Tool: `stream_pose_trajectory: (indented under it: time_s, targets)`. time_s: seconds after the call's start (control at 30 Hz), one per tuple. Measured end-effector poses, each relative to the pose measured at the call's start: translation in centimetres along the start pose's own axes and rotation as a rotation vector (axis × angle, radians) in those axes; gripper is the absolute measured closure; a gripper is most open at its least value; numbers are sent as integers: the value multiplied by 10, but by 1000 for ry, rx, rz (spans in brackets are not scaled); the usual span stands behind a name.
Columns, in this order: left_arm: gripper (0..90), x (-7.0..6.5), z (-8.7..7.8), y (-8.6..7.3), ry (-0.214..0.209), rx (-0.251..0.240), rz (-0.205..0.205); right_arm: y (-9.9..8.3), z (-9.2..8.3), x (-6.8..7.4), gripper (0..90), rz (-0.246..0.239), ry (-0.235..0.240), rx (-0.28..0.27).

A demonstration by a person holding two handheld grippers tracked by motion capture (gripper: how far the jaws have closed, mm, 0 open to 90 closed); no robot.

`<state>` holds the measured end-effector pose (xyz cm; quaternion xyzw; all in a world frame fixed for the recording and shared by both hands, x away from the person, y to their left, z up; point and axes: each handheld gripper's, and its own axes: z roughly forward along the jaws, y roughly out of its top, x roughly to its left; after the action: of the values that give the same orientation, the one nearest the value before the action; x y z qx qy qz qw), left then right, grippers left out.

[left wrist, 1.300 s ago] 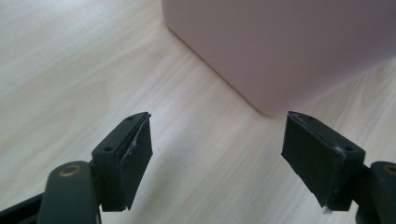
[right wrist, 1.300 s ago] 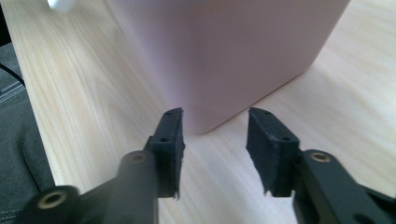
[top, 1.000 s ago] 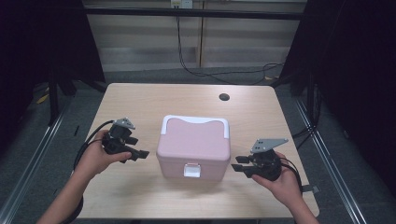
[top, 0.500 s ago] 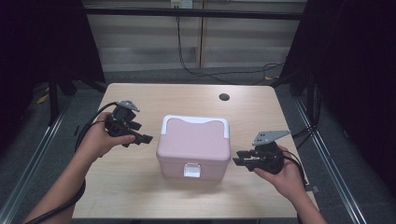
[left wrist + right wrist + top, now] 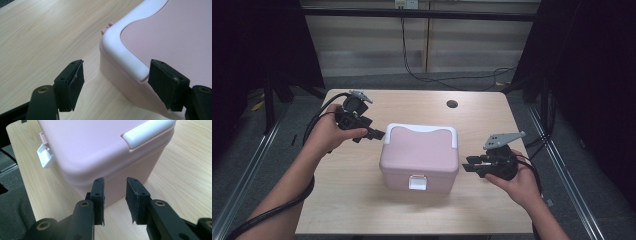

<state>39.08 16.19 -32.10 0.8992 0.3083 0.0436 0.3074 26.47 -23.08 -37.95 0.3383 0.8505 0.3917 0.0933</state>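
Note:
A pink box [image 5: 419,155] with a white handle [image 5: 422,127] folded along its lid's far edge and a white latch [image 5: 418,182] in front stands mid-table. My left gripper [image 5: 371,136] hovers open at the box's far-left corner. In the left gripper view its jaws [image 5: 117,75] straddle the handle's corner [image 5: 122,50] without touching it. My right gripper [image 5: 467,165] is off the box's right side, pointing at it. In the right gripper view its jaws [image 5: 115,192] stand a little apart with nothing between them, short of the pink wall [image 5: 100,147] below the handle end [image 5: 147,132].
The wooden table [image 5: 337,190] has a small round hole [image 5: 452,104] near its far edge. Black cables [image 5: 437,75] run over the floor behind it. Dark curtains and metal rails flank both sides.
My left hand has lifted and moved away from me, up to the box's far-left corner. My right hand has risen slightly beside the box. The box has stayed put.

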Motion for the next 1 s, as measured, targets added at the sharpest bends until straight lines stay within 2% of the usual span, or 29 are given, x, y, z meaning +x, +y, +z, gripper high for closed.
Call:
stream_pose_trajectory:
  time_s: [0.17,0.3,0.53,0.67,0.7,1.0]
  targets:
    - [296,-1,3,7,-2,-14,-22,0,0,-1,684,-2,8,0]
    - [302,-1,9,10,-3,-10,-18,1,1,0,684,-12,8,5]
    - [304,-1,17,13,-3,-9,-34,8,-3,1,690,-22,2,7]
    - [305,-3,19,13,-3,-1,-29,11,-3,0,732,-16,2,0]
    - [306,-3,19,14,-6,-6,-28,13,-3,1,774,-14,6,-4]
    - [307,-8,27,19,-12,6,-24,21,-2,1,855,-7,27,-15]
